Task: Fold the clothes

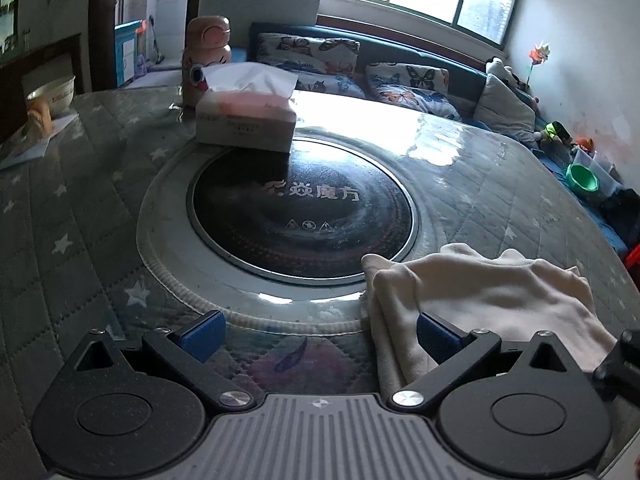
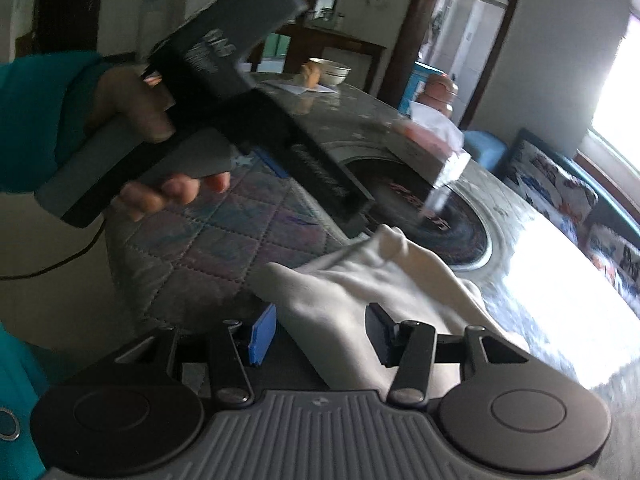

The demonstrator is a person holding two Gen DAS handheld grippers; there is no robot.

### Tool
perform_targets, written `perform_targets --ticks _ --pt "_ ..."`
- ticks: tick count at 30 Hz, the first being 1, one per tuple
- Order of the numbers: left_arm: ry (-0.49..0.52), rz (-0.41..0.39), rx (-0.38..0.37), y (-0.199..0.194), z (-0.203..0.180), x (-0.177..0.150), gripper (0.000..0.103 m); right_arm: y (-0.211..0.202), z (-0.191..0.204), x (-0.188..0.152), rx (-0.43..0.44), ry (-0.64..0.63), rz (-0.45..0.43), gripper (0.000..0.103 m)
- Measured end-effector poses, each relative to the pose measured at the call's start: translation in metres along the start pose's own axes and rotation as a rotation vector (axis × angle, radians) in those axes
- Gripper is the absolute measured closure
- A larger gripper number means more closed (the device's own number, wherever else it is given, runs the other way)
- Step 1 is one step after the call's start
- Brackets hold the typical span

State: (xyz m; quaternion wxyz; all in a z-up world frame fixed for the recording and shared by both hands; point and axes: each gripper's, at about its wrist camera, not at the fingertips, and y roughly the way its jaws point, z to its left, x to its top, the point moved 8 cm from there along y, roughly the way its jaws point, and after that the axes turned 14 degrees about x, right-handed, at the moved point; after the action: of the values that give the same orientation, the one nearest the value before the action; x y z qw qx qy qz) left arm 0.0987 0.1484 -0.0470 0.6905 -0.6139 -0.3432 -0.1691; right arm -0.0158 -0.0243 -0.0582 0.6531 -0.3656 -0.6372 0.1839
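Observation:
A cream garment (image 1: 480,292) lies crumpled on the round quilted table (image 1: 80,208), at the near right in the left wrist view. My left gripper (image 1: 320,336) is open, its right finger (image 1: 438,338) against the cloth's left edge, nothing between the jaws. In the right wrist view the same garment (image 2: 372,280) lies just ahead. My right gripper (image 2: 322,334) is open, with a fold of the cloth lying between its blue pads. The left gripper, held in a hand, shows in the right wrist view (image 2: 352,216) above the cloth's far end.
A black induction hob (image 1: 300,208) is set in the table's middle. A tissue box (image 1: 246,120) and a pink bottle (image 1: 208,52) stand behind it. A bowl (image 1: 52,92) sits at the far left. A sofa with butterfly cushions (image 1: 404,80) lies beyond the table.

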Motion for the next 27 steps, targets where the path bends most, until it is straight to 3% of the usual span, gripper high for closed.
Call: perform_targets --ticks 6,13,15,18,27 --pt "-0.062 0.05 -0.035 0.005 -0.001 -0.001 0.0 0.02 0.019 0.007 0.008 -0.117 0.027 0.058" --pt "-0.153 0.13 -0.106 0.009 -0.005 -0.005 0.0 0.044 0.016 0.004 -0.024 -0.147 0.082 0.077" --pt "-0.175 0.15 -0.121 0.011 -0.006 -0.006 0.0 0.044 0.011 0.004 -0.021 -0.112 0.068 0.087" --pt "-0.194 0.156 -0.128 0.012 -0.008 -0.003 0.0 0.036 -0.001 0.007 0.014 -0.021 0.018 0.093" --pt "-0.284 0.231 -0.233 0.013 -0.023 0.0 0.002 -0.002 -0.043 0.019 0.1 0.229 -0.156 0.096"
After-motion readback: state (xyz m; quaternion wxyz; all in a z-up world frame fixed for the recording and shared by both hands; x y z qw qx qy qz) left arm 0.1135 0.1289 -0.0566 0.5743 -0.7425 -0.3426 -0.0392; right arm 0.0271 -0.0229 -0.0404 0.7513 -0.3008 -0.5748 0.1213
